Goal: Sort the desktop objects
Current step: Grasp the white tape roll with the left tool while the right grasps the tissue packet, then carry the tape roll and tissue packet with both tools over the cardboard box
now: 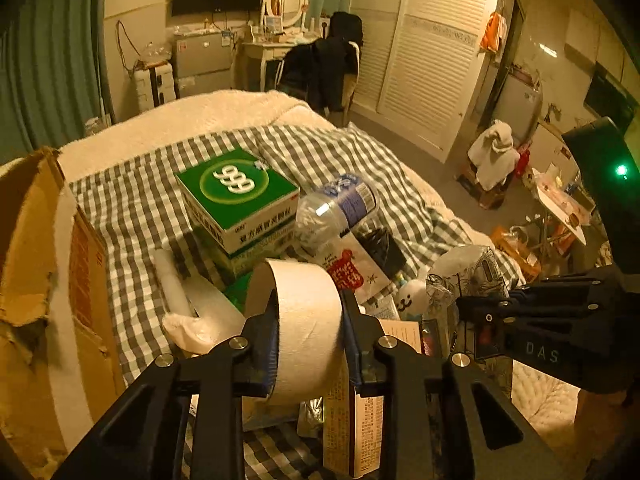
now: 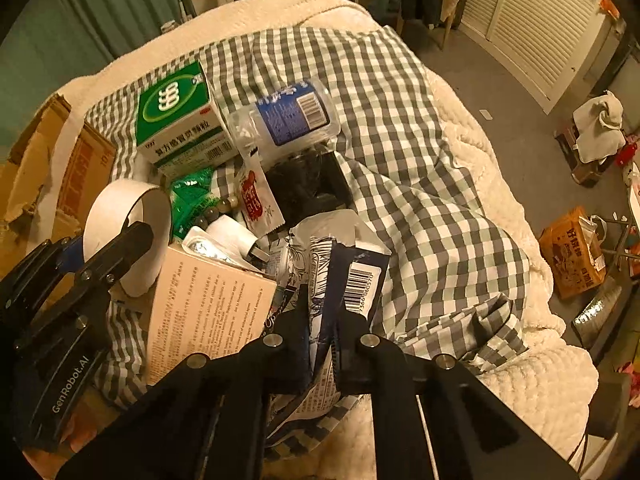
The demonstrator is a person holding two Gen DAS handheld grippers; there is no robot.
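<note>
My left gripper point(image 1: 309, 312) is shut on a white tape roll point(image 1: 302, 320), squeezed edge-on between both fingers above the pile; the roll point(image 2: 120, 224) and that gripper point(image 2: 132, 236) also show at the left of the right wrist view. My right gripper point(image 2: 322, 320) is shut on a crumpled dark-blue and white foil packet point(image 2: 352, 276) with a barcode. In the left wrist view the right gripper point(image 1: 464, 312) reaches in from the right over the packet point(image 1: 468, 272). A pale printed carton point(image 2: 204, 308) lies beside the packet.
On the checked cloth point(image 2: 400, 160) lie a green 999 medicine box point(image 1: 236, 196), a clear plastic bottle point(image 1: 336, 208), a red-and-white sachet point(image 1: 352, 272) and a black tray point(image 2: 308, 184). A torn cardboard box point(image 1: 40, 300) stands at the left. The bed edge drops to a cluttered floor at right.
</note>
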